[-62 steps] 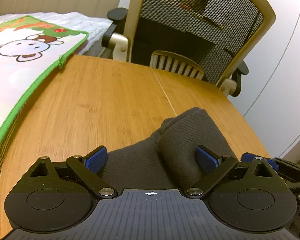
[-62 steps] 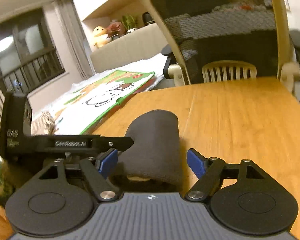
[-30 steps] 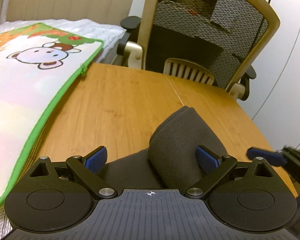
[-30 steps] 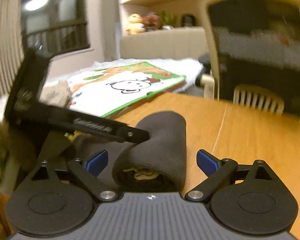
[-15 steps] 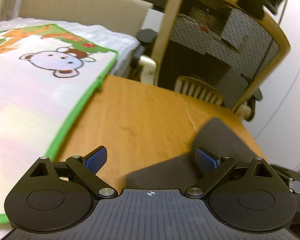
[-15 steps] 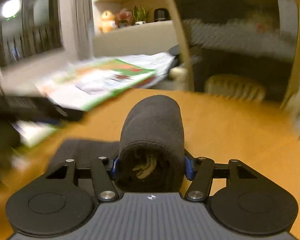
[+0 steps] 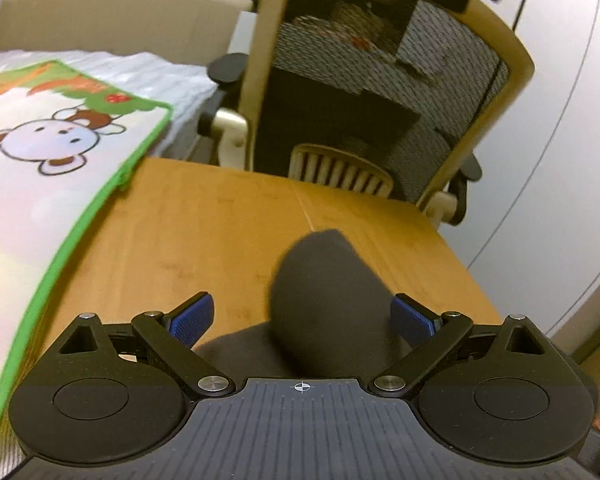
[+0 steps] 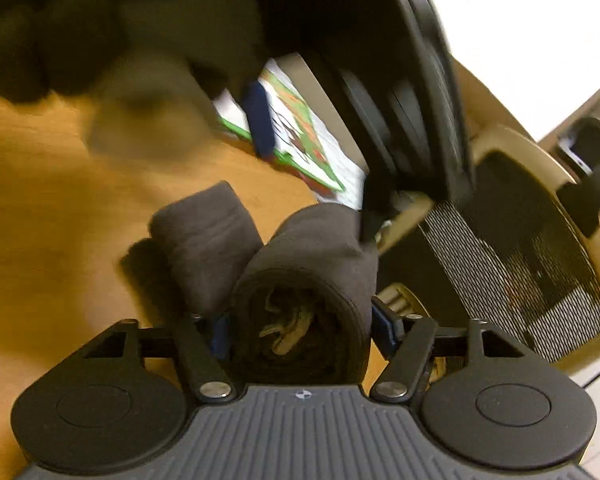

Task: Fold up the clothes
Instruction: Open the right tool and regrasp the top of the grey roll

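While the right gripper (image 8: 300,330) pinches the rolled dark garment (image 8: 304,280) by its open end, jaws just eased wider, the left gripper (image 7: 302,316) is spread at twelve o'clock, over the wooden table (image 7: 220,220).

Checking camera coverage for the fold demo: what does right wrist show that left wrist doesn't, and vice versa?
Right wrist only: the open end of the rolled dark garment with light fabric tucked inside, the right gripper closed against its sides, and the left gripper seen from outside, blurred, overhead.

Left wrist only: the left gripper's blue pads standing wide apart and clear of the roll, and the cartoon bear on the green-edged mat.

Both: the garment, the wooden table, the mat, the mesh office chair.
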Demonstrator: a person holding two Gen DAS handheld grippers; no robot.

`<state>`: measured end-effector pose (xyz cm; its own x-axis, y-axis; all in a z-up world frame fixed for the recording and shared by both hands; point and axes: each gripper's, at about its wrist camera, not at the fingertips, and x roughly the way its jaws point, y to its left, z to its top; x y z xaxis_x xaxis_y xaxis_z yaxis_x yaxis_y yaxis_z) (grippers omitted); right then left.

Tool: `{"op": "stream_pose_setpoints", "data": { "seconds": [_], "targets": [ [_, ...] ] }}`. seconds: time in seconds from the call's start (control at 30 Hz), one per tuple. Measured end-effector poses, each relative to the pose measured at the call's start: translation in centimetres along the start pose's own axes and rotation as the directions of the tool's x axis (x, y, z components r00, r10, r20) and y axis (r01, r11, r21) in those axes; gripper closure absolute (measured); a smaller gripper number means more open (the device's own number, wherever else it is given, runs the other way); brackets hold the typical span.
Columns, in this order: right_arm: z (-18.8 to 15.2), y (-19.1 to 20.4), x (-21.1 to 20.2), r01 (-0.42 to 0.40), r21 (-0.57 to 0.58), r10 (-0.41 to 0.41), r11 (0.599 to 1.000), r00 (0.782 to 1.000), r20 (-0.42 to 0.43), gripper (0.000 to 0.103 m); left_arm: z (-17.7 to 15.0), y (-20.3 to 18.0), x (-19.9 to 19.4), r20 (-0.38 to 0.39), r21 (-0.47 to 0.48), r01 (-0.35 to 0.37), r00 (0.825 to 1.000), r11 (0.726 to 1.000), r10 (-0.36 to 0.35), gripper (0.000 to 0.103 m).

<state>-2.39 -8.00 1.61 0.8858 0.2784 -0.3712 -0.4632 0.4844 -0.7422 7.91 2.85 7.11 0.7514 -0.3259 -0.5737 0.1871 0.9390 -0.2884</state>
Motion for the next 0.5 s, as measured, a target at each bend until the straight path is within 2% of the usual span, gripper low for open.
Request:
{"op": "stream_pose_setpoints", "data": {
  "seconds": [0.07,0.13,0.17,0.2,0.23,0.27,0.37,0.43,0.5],
  "targets": [
    [0.2,-0.3,-0.5,-0.046,0.043,0.046,0.998,0.999,0.017,0.025,-0.4,0.0,0.6,-0.009,0.017,-0.014,1.0,1.0,0.014,0.003],
    [0.1,-2.0,-1.2,-0.129,0.156,0.124,0.979,0.992,0.036,0.016,-1.0,0.9,0.8,-0.016,0.01,-0.03,0.999,0.999,0.031,0.003],
    [0.0,-2.8,-1.6,-0.17,0.213,0.163,0.962,0.985,0.049,0.012,-1.2,1.5,0.8,-0.018,0.002,-0.044,0.999,0.999,0.044,0.003],
    [-0.2,-4.1,-2.0,-0.222,0.29,0.209,0.931,0.975,0.076,0.0,-1.4,2.2,0.6,-0.021,-0.006,-0.058,0.998,0.998,0.058,0.003],
    [-0.8,-5.4,-2.2,-0.273,0.377,0.249,0.885,0.962,0.11,0.0,-1.5,2.8,0.5,-0.023,-0.013,-0.072,0.997,0.997,0.072,0.003],
    [-1.4,-6.8,-2.4,-0.322,0.46,0.285,0.828,0.947,0.148,0.0,-1.7,3.3,0.4,-0.025,-0.02,-0.08,0.996,0.997,0.08,0.002],
    [-3.9,-9.3,-0.4,-0.38,0.671,0.334,0.636,0.92,0.204,0.0,-2.2,4.3,0.1,-0.029,-0.038,-0.083,0.996,0.996,0.082,0.002],
    [-5.5,-10.9,0.9,-0.402,0.781,0.356,0.478,0.902,0.246,0.0,-2.4,4.6,0.0,-0.028,-0.049,-0.077,0.997,0.996,0.076,0.002],
    [-7.2,-12.1,2.8,-0.392,0.871,0.369,0.296,0.888,0.274,0.001,-2.5,4.9,0.0,-0.028,-0.065,-0.067,0.997,0.996,0.066,0.002]
  ]
}}
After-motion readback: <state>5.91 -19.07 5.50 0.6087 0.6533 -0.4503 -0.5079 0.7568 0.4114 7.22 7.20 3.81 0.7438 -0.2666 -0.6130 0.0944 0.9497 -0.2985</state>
